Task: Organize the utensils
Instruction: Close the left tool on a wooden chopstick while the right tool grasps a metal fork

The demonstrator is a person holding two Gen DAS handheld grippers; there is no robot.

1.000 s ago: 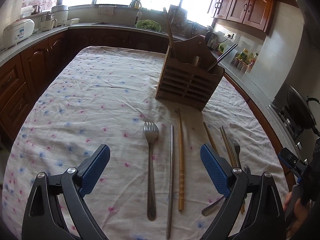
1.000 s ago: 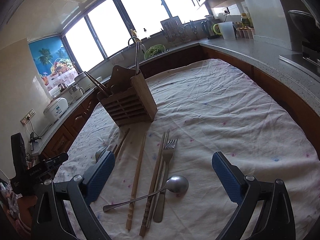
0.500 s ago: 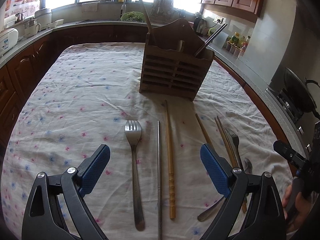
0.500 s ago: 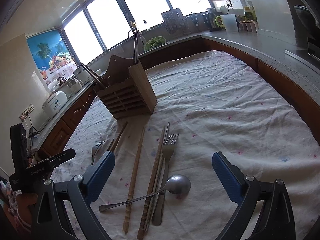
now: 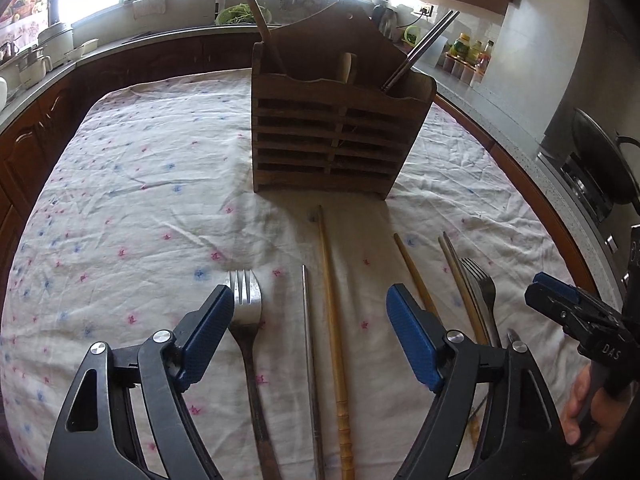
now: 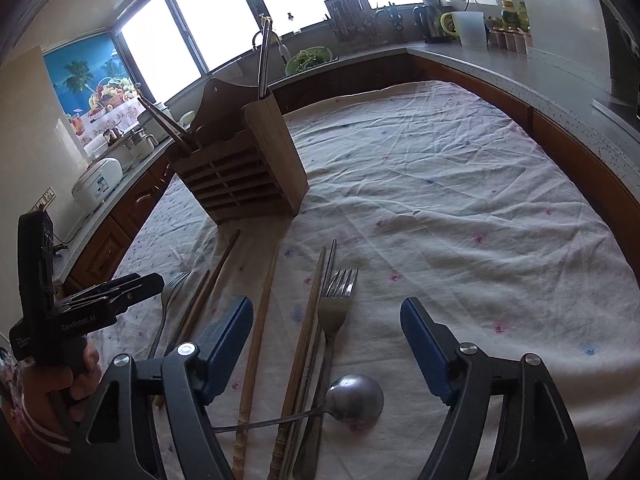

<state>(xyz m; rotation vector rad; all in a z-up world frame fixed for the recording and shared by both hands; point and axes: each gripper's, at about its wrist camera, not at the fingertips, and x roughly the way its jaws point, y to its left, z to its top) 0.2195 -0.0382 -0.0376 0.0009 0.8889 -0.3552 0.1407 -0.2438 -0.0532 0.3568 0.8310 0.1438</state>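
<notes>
Two grippers, both spread wide and both empty, over a cloth-covered table (image 5: 120,168). The left wrist view shows what the right cannot: the rack (image 5: 340,136) face-on, with a wooden handle, a short wooden piece and dark chopsticks (image 5: 420,50) sticking out of its top compartments. It also catches the right gripper (image 5: 560,300) from the side, near the table's right edge, hand (image 5: 580,412) on its grip.

The right wrist view gives the spoon (image 6: 352,394), bowl up and lying across the other handles near the front edge; in the left view it is hidden. It shows the rack (image 6: 244,168) from its end wall, metal chopsticks upright in the near compartment, and the left gripper (image 6: 120,292) side-on at the table's left.

Left gripper (image 5: 308,332): jaws well apart, nothing held. Between them lie a fork (image 5: 246,308), its head just beside the left pad, a metal chopstick (image 5: 308,352) and a wooden chopstick (image 5: 332,320), all pointing at the rack. Whether the pad touches the fork I cannot tell.

Right gripper (image 6: 328,340): jaws equally wide, gripping nothing. A second fork (image 6: 334,312) sits between the pads beside a pair of chopsticks (image 6: 308,320); a single wooden chopstick (image 6: 258,320) runs just by the left pad.
</notes>
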